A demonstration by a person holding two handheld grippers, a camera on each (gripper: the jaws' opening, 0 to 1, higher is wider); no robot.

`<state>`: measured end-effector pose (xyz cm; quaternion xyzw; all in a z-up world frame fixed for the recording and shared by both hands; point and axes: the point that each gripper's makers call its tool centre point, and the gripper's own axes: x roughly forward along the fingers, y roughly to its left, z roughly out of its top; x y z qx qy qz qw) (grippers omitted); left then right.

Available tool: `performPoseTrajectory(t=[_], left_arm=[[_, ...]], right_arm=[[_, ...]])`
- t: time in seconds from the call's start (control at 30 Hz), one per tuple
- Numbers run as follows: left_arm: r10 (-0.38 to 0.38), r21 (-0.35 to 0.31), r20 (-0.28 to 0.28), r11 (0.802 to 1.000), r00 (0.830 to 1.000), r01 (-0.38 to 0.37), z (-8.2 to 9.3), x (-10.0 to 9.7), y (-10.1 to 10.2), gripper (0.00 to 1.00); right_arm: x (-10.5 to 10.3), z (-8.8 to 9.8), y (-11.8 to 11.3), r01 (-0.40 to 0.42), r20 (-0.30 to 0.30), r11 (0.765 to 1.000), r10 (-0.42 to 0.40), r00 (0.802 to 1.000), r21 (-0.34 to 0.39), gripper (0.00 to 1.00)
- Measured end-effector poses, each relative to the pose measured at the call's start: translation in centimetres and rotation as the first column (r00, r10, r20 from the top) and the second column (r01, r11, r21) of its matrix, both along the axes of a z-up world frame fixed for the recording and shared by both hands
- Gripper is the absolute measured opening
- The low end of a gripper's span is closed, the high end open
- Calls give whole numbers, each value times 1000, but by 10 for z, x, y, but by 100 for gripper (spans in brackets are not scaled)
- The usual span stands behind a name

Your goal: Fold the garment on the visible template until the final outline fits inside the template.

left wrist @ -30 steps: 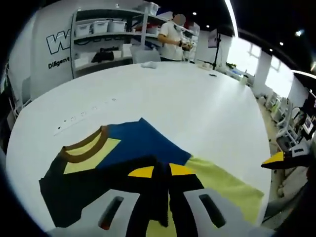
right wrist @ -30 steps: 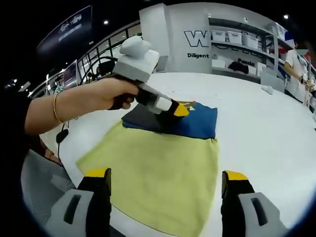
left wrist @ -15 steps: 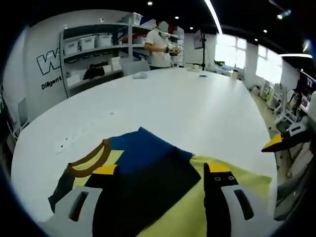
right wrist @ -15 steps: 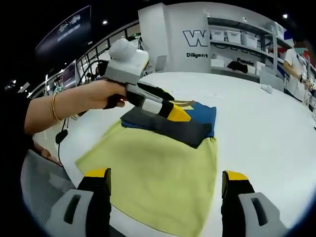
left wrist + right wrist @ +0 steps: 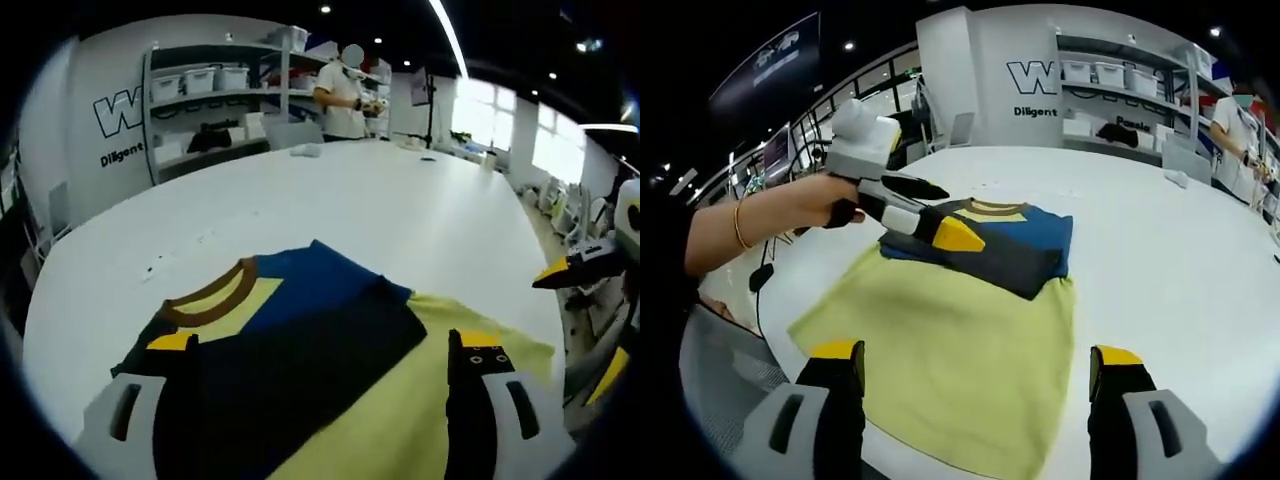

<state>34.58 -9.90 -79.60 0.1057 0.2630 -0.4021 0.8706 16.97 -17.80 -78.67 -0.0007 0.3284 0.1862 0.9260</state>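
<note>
The folded garment [image 5: 985, 245] — soft cloth in navy, black and yellow, brown ribbed collar — lies on the far edge of the flat yellow-green template [image 5: 950, 350]. Above it the left gripper [image 5: 930, 212] hangs with jaws spread wide and empty; the right gripper [image 5: 975, 375] is likewise agape, gripping nothing.

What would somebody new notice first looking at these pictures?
Probably the folded garment, navy and blue with a brown collar, lying at the far end of the yellow template on a big white table. Next, the left gripper, held in a hand, hovers open over the garment's near left corner. The right gripper is open too, holding nothing, near the template's close edge.
</note>
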Motion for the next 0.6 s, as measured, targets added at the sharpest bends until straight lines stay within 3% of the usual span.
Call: performPoseTrajectory(t=[0.27, 0.37, 0.43, 0.6], left_arm=[[39, 28, 26, 999, 999, -39, -2, 2, 26, 99], [82, 24, 30, 996, 996, -83, -4, 6, 52, 99], [128, 58, 30, 990, 991, -130, -13, 10, 82, 98], [203, 74, 6, 976, 979, -203, -19, 15, 110, 92]], right_arm=[[1, -1, 1, 1, 3, 1000, -1, 1000, 1, 92], [2, -2, 3, 0, 2, 1000, 0, 1000, 4, 92], [2, -3, 3, 3, 2, 1000, -3, 1000, 5, 92], [2, -4, 1, 9, 0, 1000, -9, 1000, 3, 92]])
